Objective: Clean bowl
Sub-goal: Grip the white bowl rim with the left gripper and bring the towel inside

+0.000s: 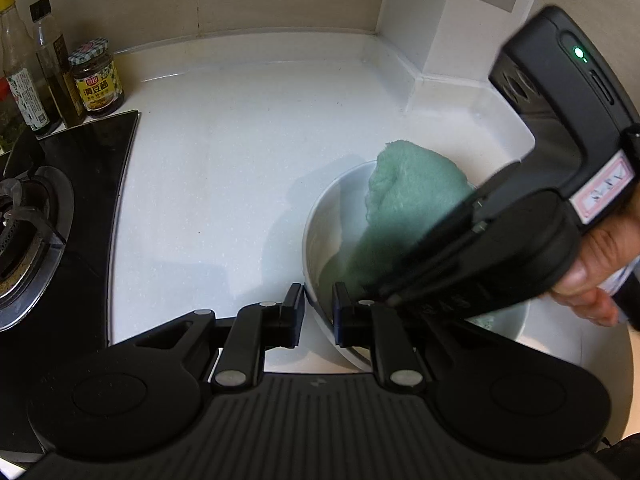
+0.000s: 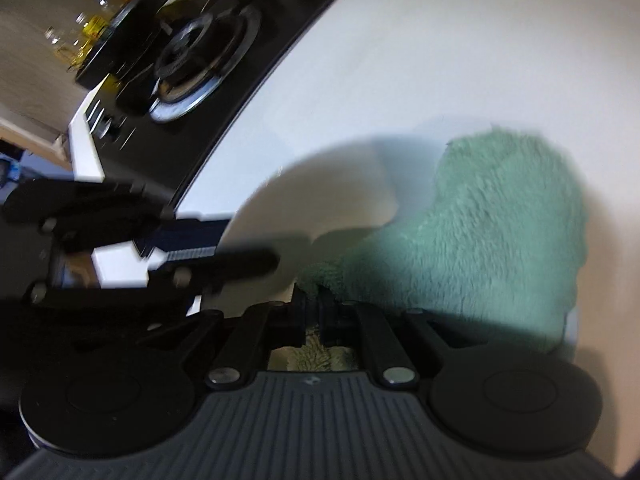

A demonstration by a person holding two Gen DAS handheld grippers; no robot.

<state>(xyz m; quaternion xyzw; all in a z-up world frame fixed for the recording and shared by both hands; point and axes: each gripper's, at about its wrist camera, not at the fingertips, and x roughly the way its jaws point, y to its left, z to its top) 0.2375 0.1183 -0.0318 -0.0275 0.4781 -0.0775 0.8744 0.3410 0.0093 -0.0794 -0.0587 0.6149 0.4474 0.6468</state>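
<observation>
A white bowl [image 1: 320, 216] stands on the white counter [image 1: 240, 140], right of the hob. My left gripper [image 1: 318, 308] is shut on the bowl's near rim, one finger outside and one inside. A fluffy green cloth [image 1: 404, 196] lies bunched inside the bowl and rises over its far edge. My right gripper [image 1: 380, 294], held by a hand at the right, reaches down into the bowl. In the right wrist view that gripper [image 2: 314, 308] is shut on a fold of the cloth [image 2: 500, 220], with the bowl's inside [image 2: 320, 184] to its left and my left gripper [image 2: 224, 236] blurred at the rim.
A black gas hob [image 1: 48, 216] with a burner fills the left side. Two bottles and a sauce jar [image 1: 98, 80] stand behind it against the wall. A white boxed corner [image 1: 440, 20] juts out at the back right.
</observation>
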